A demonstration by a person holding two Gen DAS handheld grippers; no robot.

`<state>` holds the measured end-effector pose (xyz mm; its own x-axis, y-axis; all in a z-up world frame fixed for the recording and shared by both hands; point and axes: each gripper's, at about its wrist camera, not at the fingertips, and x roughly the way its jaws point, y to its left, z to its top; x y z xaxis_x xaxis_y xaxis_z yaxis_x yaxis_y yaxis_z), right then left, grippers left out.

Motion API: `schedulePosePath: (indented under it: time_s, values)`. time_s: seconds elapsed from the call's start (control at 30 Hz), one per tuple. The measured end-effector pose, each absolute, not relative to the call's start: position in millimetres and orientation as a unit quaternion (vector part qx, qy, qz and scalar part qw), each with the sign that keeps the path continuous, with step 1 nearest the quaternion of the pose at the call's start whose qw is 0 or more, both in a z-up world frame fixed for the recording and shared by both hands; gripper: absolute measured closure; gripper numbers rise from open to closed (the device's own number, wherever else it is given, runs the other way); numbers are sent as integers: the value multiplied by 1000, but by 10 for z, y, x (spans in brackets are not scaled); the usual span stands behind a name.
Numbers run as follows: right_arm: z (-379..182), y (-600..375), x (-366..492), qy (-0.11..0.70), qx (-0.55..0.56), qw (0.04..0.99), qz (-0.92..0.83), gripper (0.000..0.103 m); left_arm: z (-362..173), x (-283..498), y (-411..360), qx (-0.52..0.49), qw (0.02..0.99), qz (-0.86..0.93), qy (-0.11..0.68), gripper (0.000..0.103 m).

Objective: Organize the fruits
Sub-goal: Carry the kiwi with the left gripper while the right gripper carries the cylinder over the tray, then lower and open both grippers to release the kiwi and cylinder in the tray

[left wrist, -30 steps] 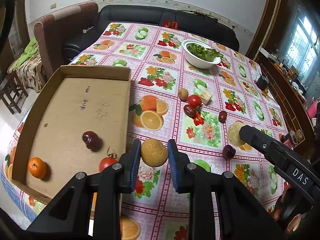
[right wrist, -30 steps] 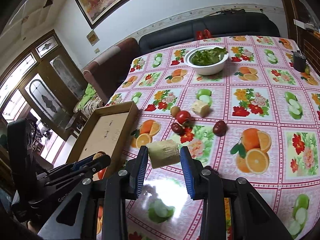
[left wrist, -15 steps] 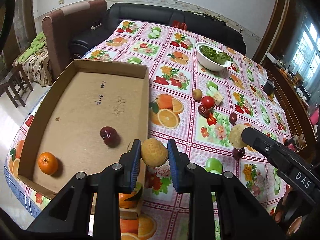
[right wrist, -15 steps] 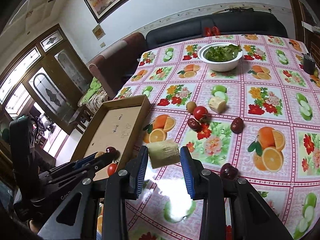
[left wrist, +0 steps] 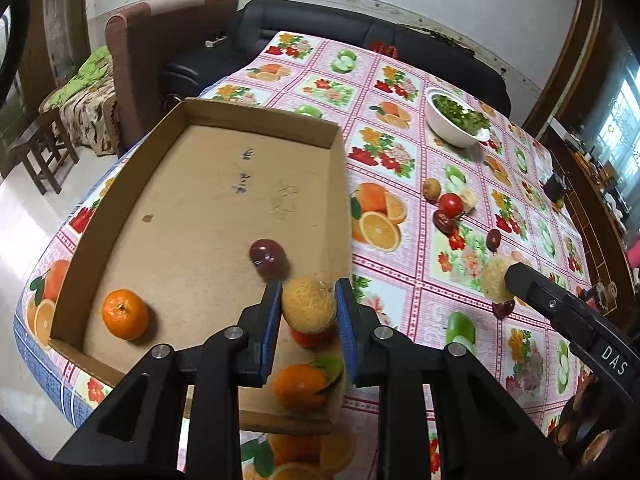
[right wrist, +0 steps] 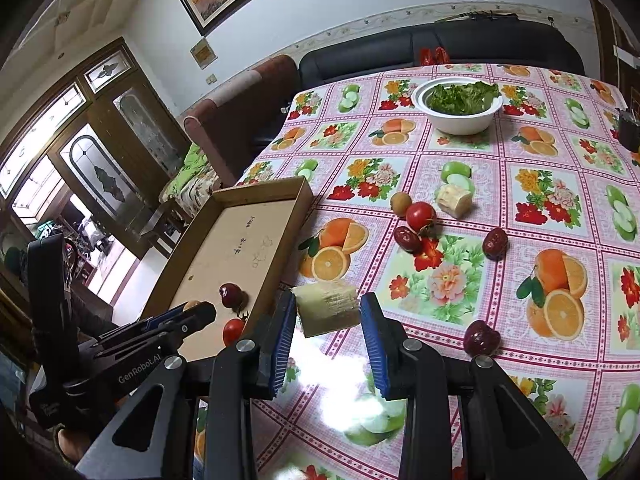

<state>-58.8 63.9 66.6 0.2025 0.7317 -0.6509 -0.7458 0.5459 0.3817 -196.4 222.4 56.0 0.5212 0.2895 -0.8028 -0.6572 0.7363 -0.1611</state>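
In the left wrist view my left gripper (left wrist: 308, 300) is shut on a round yellow-orange fruit (left wrist: 309, 312), held just above the near right corner of the cardboard tray (left wrist: 256, 118). In the tray lie an orange (left wrist: 124, 314), a dark red fruit (left wrist: 267, 258) and a tomato (left wrist: 310, 338), half hidden under the held fruit. My right gripper (right wrist: 327, 314) is shut on a pale yellow-green chunk (right wrist: 326, 308) over the tablecloth, just right of the tray (right wrist: 260, 192). Loose on the cloth: a tomato (right wrist: 420, 215), a brown fruit (right wrist: 401, 203), another pale chunk (right wrist: 454, 199) and dark red fruits (right wrist: 407, 239) (right wrist: 495, 243) (right wrist: 481, 338).
A white bowl of greens (right wrist: 458, 106) stands at the back of the table, and a dark cup (right wrist: 628, 132) sits near the right edge. A sofa and an armchair lie beyond the far edge. The tray sits at the table's left edge.
My left gripper has carried its fruit leftward, from over the cloth to over the tray's right wall. My right gripper with its chunk has drifted left, closer to the tray.
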Motion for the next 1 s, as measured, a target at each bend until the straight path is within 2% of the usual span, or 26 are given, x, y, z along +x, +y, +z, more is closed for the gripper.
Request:
schedulePosePath:
  time_s: [0.7,1.0]
  values:
    - [586,1210,-815,423,-37,745,515,69,428,-2399,2835,-265,809,344,396,79]
    - [558,1938,-973,417,-73,723,546,69,306,-2332,2630,-261,816,296,422,79]
